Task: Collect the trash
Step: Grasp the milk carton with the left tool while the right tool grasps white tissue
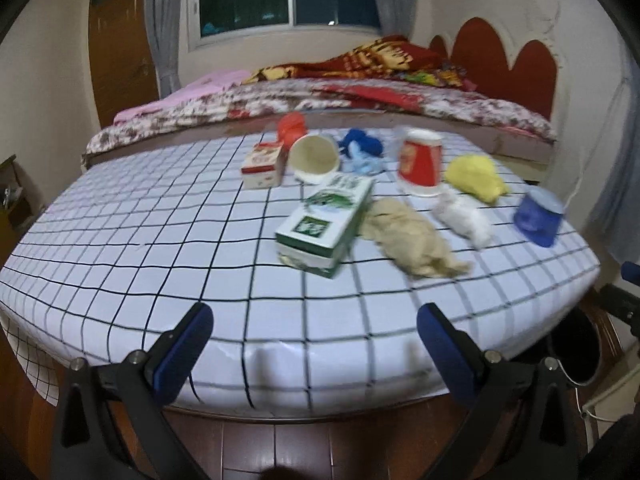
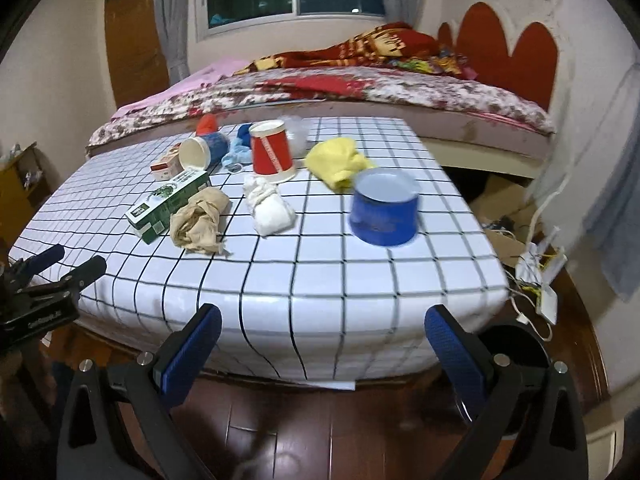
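Observation:
Trash lies on a table with a white checked cloth. A green carton, crumpled brown paper, a white wad, a red cup, a yellow wad, a blue cup, a tipped white cup and a small red-white box sit there. My left gripper is open before the near edge. My right gripper is open, also short of the table.
A black bin stands on the wooden floor by the table's right corner. Cables and a power strip lie at the right. A bed with blankets fills the space behind the table.

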A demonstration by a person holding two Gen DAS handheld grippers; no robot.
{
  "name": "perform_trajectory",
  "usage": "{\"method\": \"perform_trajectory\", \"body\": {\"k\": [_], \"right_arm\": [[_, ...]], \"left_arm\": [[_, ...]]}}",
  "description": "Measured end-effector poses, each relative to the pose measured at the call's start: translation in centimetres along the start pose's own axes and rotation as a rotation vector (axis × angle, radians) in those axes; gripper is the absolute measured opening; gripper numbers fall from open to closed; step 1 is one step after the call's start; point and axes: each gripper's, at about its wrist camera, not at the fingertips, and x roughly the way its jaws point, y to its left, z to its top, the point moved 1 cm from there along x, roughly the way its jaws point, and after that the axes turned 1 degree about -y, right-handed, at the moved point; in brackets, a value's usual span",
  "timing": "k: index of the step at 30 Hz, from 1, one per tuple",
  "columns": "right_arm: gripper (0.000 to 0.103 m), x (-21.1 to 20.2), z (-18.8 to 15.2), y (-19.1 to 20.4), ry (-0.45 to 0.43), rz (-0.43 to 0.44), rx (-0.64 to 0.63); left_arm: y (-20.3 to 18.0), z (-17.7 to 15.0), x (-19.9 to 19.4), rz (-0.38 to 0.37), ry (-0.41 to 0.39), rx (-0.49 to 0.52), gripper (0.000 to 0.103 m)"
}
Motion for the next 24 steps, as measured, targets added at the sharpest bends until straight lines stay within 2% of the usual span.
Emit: {"method": "perform_trajectory", "body": {"k": [4, 7, 9, 12, 16, 19, 24], "right_arm": [[0.102, 3.3, 1.3, 1.5, -0.005, 0.022, -0.030], [0.094, 5.9, 2.2, 2.4, 0.008, 0.042, -0.052], [0.084, 7.4, 2.8, 2.9, 0.021, 0.056, -0.066], [0.080, 9.4, 3.8, 3.7, 0.027, 0.065, -0.083], [0.079, 11.6, 4.8, 4.2, 0.036, 0.060, -0.103], [0.071, 13.2, 5.6, 4.2, 0.046, 0.067, -0.109], [0.065, 14.7, 6.6, 4.4, 0.045, 0.086, -0.139]], "left_arm": [[1.4, 1.1, 2.7, -0.008, 0.019, -0.020, 0.102], [1.8, 1.8, 4.3, -0.017, 0.018, -0.007, 0.096], [1.8, 2.2, 5.2, -0.024, 0.022, 0.008, 0.092], [1.8, 2.6, 6.1, -0.039, 0.031, 0.022, 0.089], [1.3, 3.0, 6.9, -0.079, 0.029, 0.027, 0.089], [1.0, 3.6, 7.8, -0.090, 0.034, 0.032, 0.089], [1.0, 4.3, 9.1, -0.111, 0.051, 0.008, 0.075]]}}
